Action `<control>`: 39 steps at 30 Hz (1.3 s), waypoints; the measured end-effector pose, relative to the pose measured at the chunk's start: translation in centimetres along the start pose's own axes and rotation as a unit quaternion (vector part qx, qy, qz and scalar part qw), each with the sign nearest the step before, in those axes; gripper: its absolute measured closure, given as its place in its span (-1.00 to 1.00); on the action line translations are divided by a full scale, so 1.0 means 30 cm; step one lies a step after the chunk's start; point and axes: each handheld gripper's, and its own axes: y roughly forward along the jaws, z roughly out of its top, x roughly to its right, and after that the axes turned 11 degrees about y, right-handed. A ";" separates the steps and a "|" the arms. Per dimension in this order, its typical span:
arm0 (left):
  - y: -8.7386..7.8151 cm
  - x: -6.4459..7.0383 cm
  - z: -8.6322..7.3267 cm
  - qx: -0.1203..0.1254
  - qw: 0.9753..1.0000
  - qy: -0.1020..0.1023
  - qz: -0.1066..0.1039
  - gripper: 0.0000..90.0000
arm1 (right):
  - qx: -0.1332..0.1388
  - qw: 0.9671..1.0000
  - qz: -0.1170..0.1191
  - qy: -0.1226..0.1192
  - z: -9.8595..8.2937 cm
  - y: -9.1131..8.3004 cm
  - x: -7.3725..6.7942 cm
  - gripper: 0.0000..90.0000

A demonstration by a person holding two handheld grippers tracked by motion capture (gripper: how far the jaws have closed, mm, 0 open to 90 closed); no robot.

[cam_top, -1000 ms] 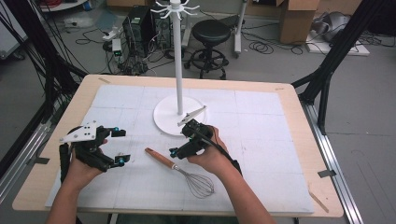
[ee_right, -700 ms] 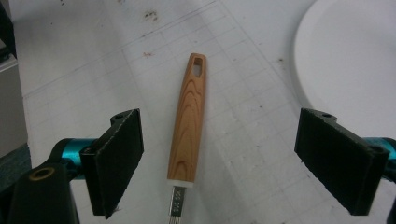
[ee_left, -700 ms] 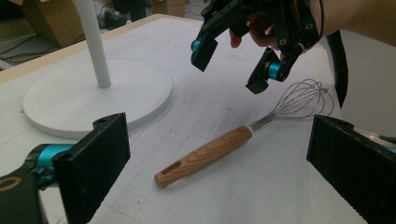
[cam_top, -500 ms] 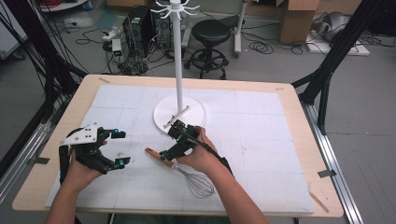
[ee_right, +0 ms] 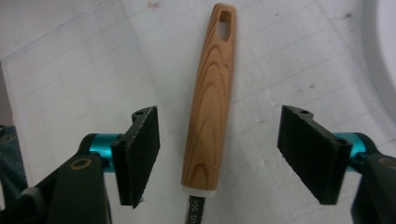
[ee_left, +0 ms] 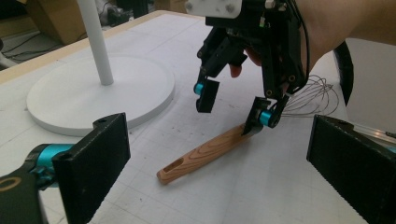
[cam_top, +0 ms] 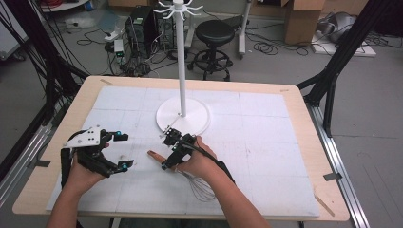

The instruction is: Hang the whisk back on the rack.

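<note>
Right gripper (ee_right: 217, 156) now astride whisk handle (ee_right: 210, 98)

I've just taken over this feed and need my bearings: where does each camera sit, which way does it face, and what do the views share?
High view: fixed above the person's side, looking forward and down at the table; both forearms, left gripper and right gripper show.
Left gripper view: rides the left gripper, looking across at the right gripper and stand base.
Right gripper view: rides the right gripper, looking straight down between its open jaws.
Shared: all three show the whisk's wooden handle.
</note>
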 end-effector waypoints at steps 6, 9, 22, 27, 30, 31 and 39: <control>-0.001 -0.002 -0.002 -0.001 1.000 -0.001 0.003 -0.85 | -0.023 1.000 0.001 0.012 0.005 0.027 0.000 -0.10; 0.002 -0.002 -0.003 -0.004 1.000 -0.001 0.002 -0.85 | -0.038 0.999 -0.005 0.015 0.004 0.039 0.004 -0.05; -0.001 -0.001 -0.002 -0.003 1.000 0.000 0.003 -0.85 | -0.089 0.995 -0.041 -0.013 -0.014 0.050 -0.028 0.32; -0.001 -0.002 -0.004 -0.005 1.000 -0.001 0.004 -0.85 | -0.090 0.994 -0.058 -0.021 -0.018 0.051 -0.041 0.46; 0.002 -0.001 -0.004 -0.005 1.000 0.000 0.003 -0.85 | -0.087 0.994 -0.059 -0.018 -0.021 0.051 -0.042 0.48; 0.002 -0.001 -0.005 -0.007 1.000 0.000 0.003 -0.85 | -0.084 0.995 -0.059 -0.016 -0.022 0.052 -0.043 0.49; 0.006 -0.002 -0.007 -0.009 1.000 -0.001 0.002 -0.85 | -0.088 0.994 -0.060 -0.021 -0.022 0.047 -0.044 0.57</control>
